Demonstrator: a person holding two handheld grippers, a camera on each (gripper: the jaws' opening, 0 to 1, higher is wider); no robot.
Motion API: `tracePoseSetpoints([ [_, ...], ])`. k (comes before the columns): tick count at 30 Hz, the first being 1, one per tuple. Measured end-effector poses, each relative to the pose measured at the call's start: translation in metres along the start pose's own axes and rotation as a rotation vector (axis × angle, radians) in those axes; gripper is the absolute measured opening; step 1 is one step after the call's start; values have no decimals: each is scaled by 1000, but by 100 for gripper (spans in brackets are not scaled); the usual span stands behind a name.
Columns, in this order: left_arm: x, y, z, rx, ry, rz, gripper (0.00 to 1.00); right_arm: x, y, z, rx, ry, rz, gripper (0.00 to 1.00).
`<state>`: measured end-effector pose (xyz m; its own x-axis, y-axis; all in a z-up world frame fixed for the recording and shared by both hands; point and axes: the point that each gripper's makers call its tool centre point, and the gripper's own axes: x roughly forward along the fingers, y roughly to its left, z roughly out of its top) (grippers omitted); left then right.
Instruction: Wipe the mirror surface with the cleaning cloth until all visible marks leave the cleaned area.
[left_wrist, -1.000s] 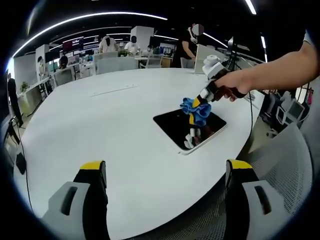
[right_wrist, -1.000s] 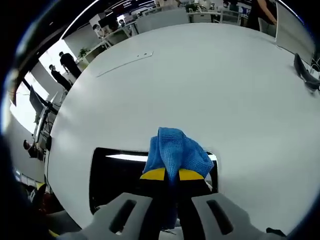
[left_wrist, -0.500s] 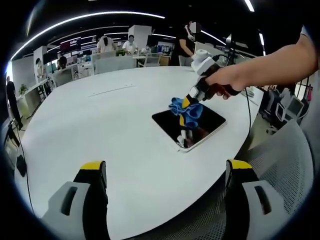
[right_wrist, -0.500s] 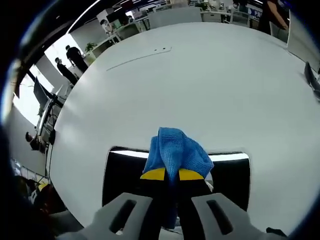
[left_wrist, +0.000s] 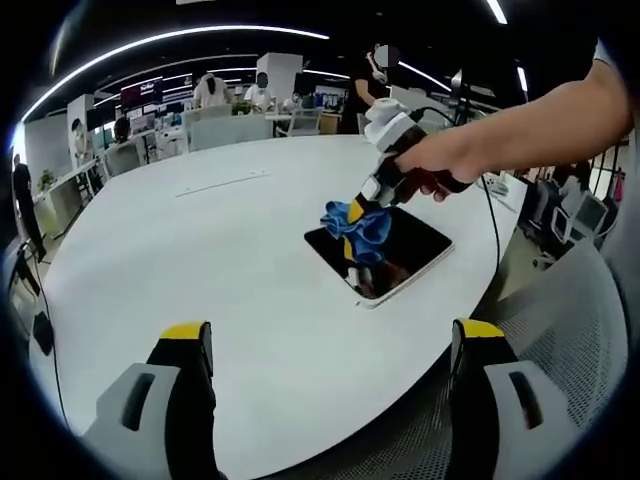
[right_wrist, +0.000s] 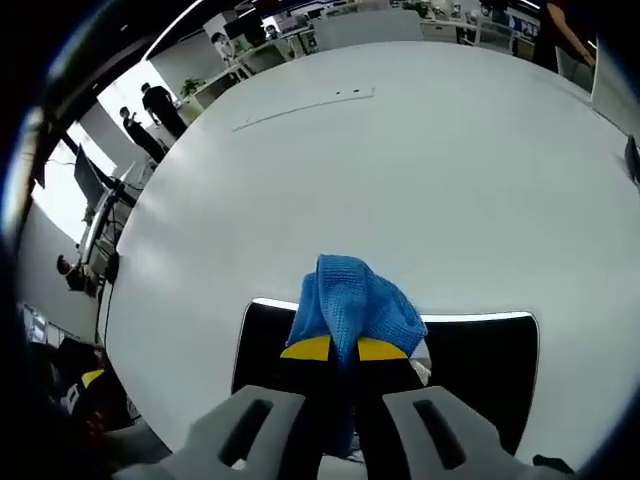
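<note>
In the left gripper view, the left gripper (left_wrist: 335, 350) stood open at the bottom of the frame, its two yellow-tipped jaws wide apart and holding nothing above the near edge of the white table (left_wrist: 200, 250). The mirror (left_wrist: 385, 255), a dark rectangle with a pale rim, lay flat on the table right of the frame's centre, close to the table's right-hand edge. The right gripper (left_wrist: 352, 212) came in from the upper right, held in a person's hand (left_wrist: 430, 172), and pressed the blue cloth (left_wrist: 358, 228) down onto the upper left part of the mirror. A mesh chair (left_wrist: 570, 340) filled the lower right of that frame, and people sat at desks in the distance along the top.

In the right gripper view, the right gripper (right_wrist: 343, 350) rose from the bottom centre, its yellow-tipped jaws closed tight on the cloth (right_wrist: 355, 305), which bunched up just above them. The mirror (right_wrist: 480, 370) spread dark across the lower part of the frame on both sides of the jaws, with the cloth lying at its upper edge. Beyond it the table (right_wrist: 420, 160) stretched to the top of the frame.
</note>
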<state>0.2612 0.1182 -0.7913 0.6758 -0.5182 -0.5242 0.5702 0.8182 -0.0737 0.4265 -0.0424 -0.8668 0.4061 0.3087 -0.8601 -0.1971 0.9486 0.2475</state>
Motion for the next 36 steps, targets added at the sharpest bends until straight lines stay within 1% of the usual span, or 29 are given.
tracePoseSetpoints([
  [5,0,0,-1,1,2,2,99,4,13,3,-5,5,18,1],
  [9,0,1,-1,2,3,3,99,11,19,8,-15,10,24,1],
  [16,0,2,0,-5,-2,6,99,15,34,9,-22,6,46,1],
  [18,-1,1,0,-7,-3,5,99,17,47,7,-26,8,91,2],
  [19,-1,1,1,-8,-5,5,99,18,48,7,-28,2,90,2],
  [20,-1,1,1,-9,-8,6,99,18,46,8,-26,-4,77,2],
  [22,-1,2,1,-9,-6,8,99,18,46,8,6,-13,78,1],
  [29,-2,2,2,-11,-9,9,99,19,44,9,17,-16,95,1],
  [32,-2,2,4,-10,-19,10,99,18,44,6,21,-17,93,1],
  [36,-2,1,4,-12,-19,9,99,13,48,-2,17,-18,97,1],
])
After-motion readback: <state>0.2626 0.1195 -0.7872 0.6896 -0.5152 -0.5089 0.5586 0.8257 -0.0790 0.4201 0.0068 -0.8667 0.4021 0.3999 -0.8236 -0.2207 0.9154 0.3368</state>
